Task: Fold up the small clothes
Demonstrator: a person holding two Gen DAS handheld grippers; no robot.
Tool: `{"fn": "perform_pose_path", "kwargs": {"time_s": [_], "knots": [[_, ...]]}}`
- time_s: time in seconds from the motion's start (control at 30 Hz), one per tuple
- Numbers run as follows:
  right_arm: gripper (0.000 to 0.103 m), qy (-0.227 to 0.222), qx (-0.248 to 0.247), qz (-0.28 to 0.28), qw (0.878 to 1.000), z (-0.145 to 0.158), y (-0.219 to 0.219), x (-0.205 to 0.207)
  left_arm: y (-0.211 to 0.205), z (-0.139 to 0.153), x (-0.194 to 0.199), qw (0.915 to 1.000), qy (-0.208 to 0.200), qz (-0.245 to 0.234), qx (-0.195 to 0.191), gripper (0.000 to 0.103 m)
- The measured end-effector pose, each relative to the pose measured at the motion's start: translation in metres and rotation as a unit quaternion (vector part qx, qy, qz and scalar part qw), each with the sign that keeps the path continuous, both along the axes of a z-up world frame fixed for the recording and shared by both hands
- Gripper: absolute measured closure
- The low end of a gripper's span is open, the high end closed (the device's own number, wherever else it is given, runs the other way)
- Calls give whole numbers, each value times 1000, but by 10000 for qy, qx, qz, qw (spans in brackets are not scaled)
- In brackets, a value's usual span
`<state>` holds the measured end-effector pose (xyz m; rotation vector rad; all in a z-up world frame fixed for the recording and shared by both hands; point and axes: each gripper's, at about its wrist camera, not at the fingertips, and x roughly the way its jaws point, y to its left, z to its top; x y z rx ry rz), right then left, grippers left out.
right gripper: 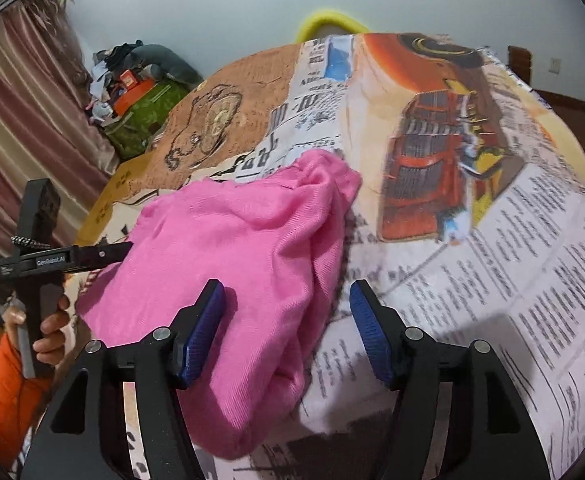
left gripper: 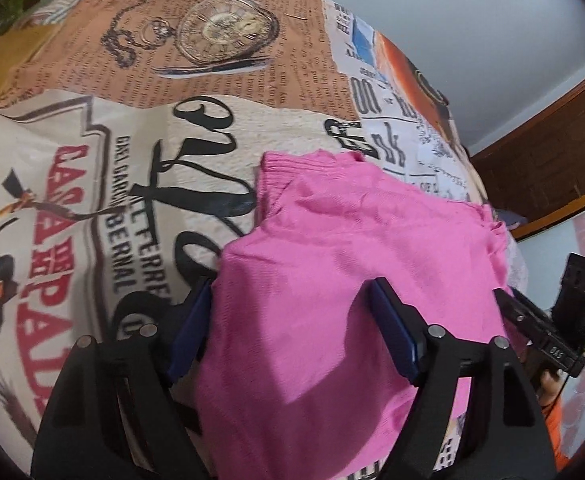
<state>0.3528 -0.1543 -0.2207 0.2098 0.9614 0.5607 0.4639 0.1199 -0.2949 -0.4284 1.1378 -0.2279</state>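
Observation:
A pink knitted garment [left gripper: 352, 248] lies partly folded on the printed tablecloth [left gripper: 92, 184], its ribbed hem pointing away from me. My left gripper [left gripper: 292, 292] hovers over its near left part, open, with pink cloth under and between the blue pads [left gripper: 190, 328], which do not press on it. In the right wrist view the garment [right gripper: 232, 240] is bunched at its far end. My right gripper [right gripper: 286, 288] stands open over the garment's right folded edge. The left gripper [right gripper: 120, 250] touches the garment's left side, held by a hand [right gripper: 48, 328] in an orange sleeve.
The tablecloth [right gripper: 492, 260] shows newspaper print and a red truck picture. A pile of clothes and boxes [right gripper: 132, 80] sits beyond the table at the back left, beside a curtain [right gripper: 16, 128]. Something of yellow foam [right gripper: 328, 24] shows behind the far edge. Wooden panelling [left gripper: 552, 160] stands at the right.

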Motion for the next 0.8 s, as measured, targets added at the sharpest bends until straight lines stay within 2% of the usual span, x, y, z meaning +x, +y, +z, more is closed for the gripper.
{"fn": "perform_pose_path", "kwargs": {"time_s": [0.07,0.17,0.23,0.27,0.3,0.33,0.4,0.6,0.73,0.8], "knots": [[44,47,77,59,9999,-3,3,3,-2,-1,3,9999,17,-10,-115,27],[58,84,157,77,9998,-6,7,6,-2,-3,6,9994,61,11,-335,30],[77,158,273,78,9995,-9,9,8,-2,-3,7,9989,116,51,-450,43],[80,203,321,90,9992,-9,10,9,-3,-3,9,9986,141,51,-511,49],[86,252,389,116,9989,-10,11,9,-3,-3,8,9982,165,52,-580,63],[89,258,400,124,9988,-9,11,8,-4,-3,8,9973,213,36,-704,74],[91,197,327,153,9992,-5,14,4,-6,-1,6,9965,230,19,-810,83],[93,-136,177,324,9992,19,21,-15,-13,26,-14,9993,-44,-47,-379,86],[93,-352,208,398,9984,44,26,-30,-12,65,-40,9985,-479,-111,-243,86],[93,-459,186,462,9977,55,34,-38,-9,88,-56,9974,-708,-118,-38,87]]}}
